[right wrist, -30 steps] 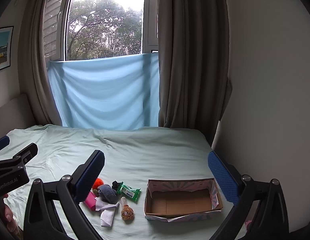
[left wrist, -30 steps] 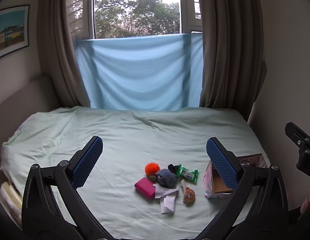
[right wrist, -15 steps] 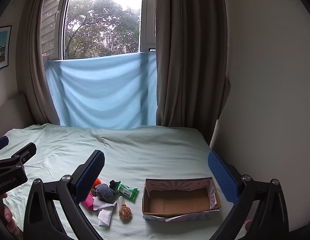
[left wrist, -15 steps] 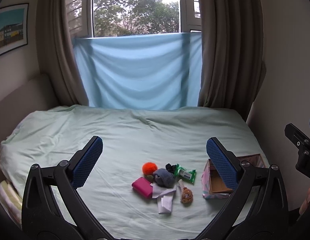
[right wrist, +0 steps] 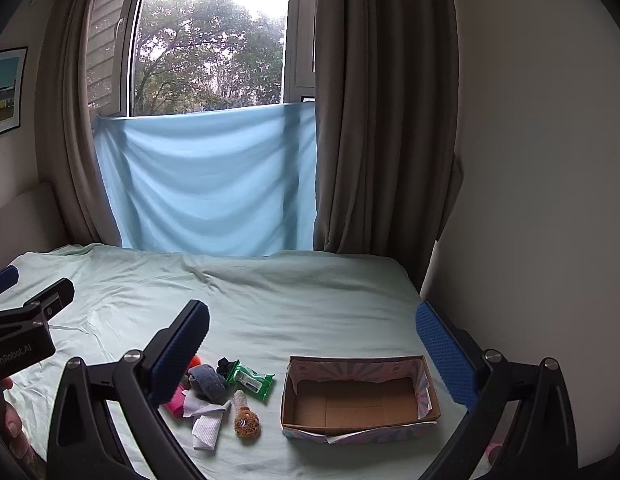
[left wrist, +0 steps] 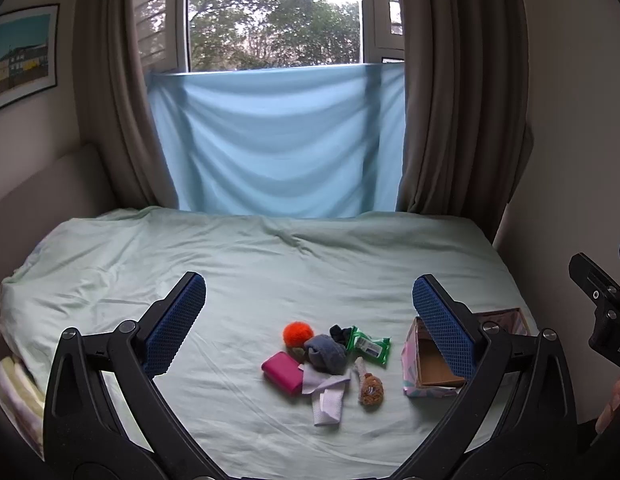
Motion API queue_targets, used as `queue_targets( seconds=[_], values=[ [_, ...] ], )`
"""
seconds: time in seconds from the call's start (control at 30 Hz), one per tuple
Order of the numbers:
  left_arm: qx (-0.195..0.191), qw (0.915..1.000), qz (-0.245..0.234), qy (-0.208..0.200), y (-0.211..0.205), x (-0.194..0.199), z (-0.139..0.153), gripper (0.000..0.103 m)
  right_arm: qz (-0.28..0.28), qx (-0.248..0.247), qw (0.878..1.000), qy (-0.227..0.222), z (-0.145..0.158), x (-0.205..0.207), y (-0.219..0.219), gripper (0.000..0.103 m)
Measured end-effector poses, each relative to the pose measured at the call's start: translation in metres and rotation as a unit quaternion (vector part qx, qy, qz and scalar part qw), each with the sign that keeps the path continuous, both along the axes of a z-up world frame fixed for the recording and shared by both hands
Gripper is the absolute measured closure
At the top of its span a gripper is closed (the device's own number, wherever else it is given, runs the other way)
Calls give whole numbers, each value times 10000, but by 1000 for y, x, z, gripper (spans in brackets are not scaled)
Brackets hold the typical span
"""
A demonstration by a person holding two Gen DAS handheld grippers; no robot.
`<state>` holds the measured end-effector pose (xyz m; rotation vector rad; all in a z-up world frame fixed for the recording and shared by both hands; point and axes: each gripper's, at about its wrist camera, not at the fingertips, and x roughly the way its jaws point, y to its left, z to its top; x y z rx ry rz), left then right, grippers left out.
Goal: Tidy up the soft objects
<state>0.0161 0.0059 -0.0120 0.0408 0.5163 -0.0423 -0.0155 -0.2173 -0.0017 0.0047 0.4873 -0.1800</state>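
Observation:
A small heap of soft things lies on the pale green bed sheet (left wrist: 270, 272): an orange pompom (left wrist: 297, 333), a pink pouch (left wrist: 283, 372), a grey sock (left wrist: 326, 354), a green wipes pack (left wrist: 369, 345), a white cloth (left wrist: 328, 400) and a brown plush toy (left wrist: 371, 390). To their right stands an open, empty cardboard box (right wrist: 360, 398). My left gripper (left wrist: 308, 322) hovers open above and short of the heap. Farther right, over the box, my right gripper (right wrist: 312, 350) is open too. Both hold nothing.
The bed runs back to a blue cloth (left wrist: 276, 140) hung under the window, flanked by brown curtains (left wrist: 450, 100). A wall (right wrist: 530, 160) stands close to the bed's right edge. A person's hand (right wrist: 14, 428) holds the left gripper's handle.
Both cameras have drifted slightly forward and downward toward the heap and box. Nothing on the bed has moved; both grippers stay open.

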Motion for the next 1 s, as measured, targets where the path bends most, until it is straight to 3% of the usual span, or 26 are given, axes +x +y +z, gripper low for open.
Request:
queue_targets(
  seconds=[1.0],
  values=[
    [-45,9999,-16,154,-2,2,-4,0,22,147,9999,-22,-3,-3,-3,0]
  ],
)
